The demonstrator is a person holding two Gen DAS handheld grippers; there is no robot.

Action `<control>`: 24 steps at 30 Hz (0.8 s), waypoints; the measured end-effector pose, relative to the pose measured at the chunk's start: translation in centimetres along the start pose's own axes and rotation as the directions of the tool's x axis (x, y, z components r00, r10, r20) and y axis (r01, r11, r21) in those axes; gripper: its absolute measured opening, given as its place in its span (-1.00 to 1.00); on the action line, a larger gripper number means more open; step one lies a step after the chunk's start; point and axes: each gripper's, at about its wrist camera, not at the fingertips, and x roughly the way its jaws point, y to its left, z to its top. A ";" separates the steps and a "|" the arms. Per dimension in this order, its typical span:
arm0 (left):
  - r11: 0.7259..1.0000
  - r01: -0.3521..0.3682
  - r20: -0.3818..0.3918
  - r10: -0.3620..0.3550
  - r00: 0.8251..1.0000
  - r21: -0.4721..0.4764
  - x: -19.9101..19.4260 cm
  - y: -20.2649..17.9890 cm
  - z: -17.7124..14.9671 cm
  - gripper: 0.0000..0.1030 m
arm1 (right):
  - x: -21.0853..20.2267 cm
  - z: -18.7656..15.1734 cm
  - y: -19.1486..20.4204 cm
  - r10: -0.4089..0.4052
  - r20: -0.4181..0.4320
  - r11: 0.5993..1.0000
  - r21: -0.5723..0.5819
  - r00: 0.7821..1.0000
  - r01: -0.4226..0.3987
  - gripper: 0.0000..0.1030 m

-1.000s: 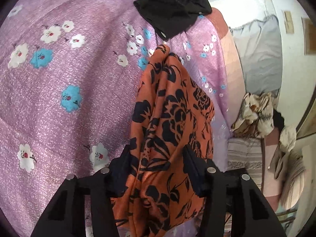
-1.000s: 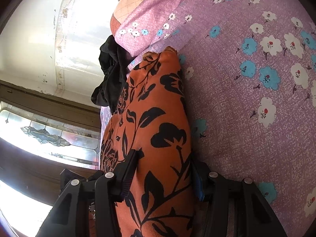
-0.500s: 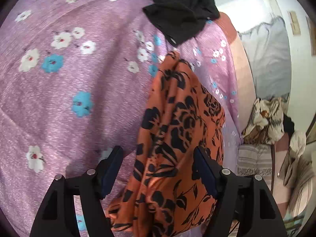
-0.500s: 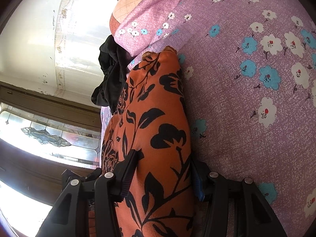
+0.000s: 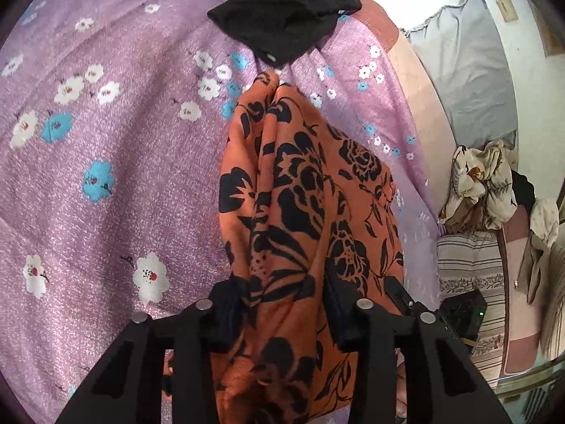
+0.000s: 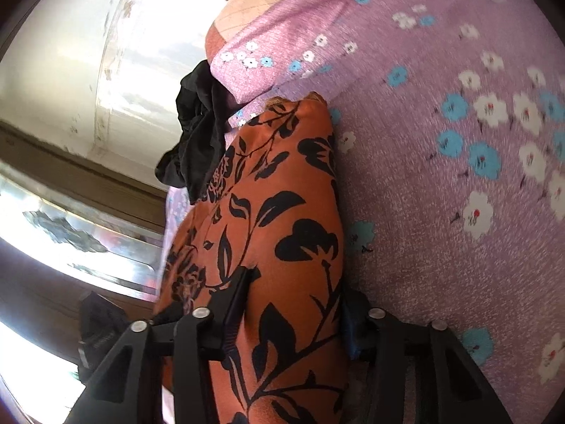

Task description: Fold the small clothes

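Grippers (image 5: 280, 309) (image 6: 295, 304) closing on orange floral garment (image 5: 300, 190)

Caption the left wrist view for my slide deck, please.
Left gripper jaws closing on the orange floral garment, above a purple flowered bedspread near black clothing.

Patterned garment (image 5: 300, 212) runs ahead from between my jaws over the bedspread (image 5: 106, 141); dark garment (image 5: 282, 10) just beyond its far tip.

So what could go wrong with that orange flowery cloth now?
The orange floral garment is bunched thick between both claws, the left claw and the right claw, so it might fold lumpy or slip out. Its far tip lies right by the black garment, which could get dragged along.
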 end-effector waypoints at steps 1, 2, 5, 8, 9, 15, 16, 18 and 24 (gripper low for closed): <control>1.000 -0.005 0.007 0.005 1.000 0.006 -0.1 -0.3 0.0 -0.27 | -0.2 0.0 0.5 -0.014 0.009 1.000 -0.021 1.000 0.014 -0.17; 1.000 -0.008 0.013 0.008 1.000 0.012 -0.3 -0.5 0.0 -0.28 | -0.5 0.0 1.0 -0.026 0.022 0.999 -0.043 0.999 0.027 -0.19; 0.999 -0.015 0.027 0.013 1.000 0.042 -1.2 -1.3 -0.4 -0.32 | -1.5 -0.1 2.3 -0.042 0.063 0.995 -0.090 0.997 0.048 -0.23; 0.997 -0.008 0.033 0.005 0.999 0.082 -2.0 -2.6 -1.1 -0.35 | -2.6 0.0 2.9 -0.064 0.099 0.990 -0.119 0.993 0.076 -0.24; 0.994 -0.013 0.038 0.009 0.999 0.104 -2.2 -3.2 -1.4 -0.35 | -3.2 0.0 3.3 -0.073 0.112 0.986 -0.138 0.991 0.088 -0.24; 0.982 -0.014 0.053 0.004 0.999 0.190 -3.6 -6.3 -3.5 -0.35 | -7.6 -0.7 5.1 -0.080 0.195 0.968 -0.218 0.977 0.123 -0.25; 0.979 -0.010 0.059 -0.001 0.998 0.202 -3.8 -6.8 -3.8 -0.35 | -8.3 -0.9 5.2 -0.080 0.208 0.966 -0.227 0.975 0.127 -0.25; 0.975 -0.002 0.067 -0.013 0.998 0.222 -4.2 -7.7 -4.5 -0.35 | -9.7 -1.5 5.4 -0.080 0.236 0.961 -0.241 0.968 0.138 -0.25; 0.958 0.004 0.054 -0.020 0.998 0.285 -5.0 -9.9 -7.9 -0.35 | -14.0 -3.9 4.3 -0.085 0.275 0.960 -0.234 0.958 0.153 -0.25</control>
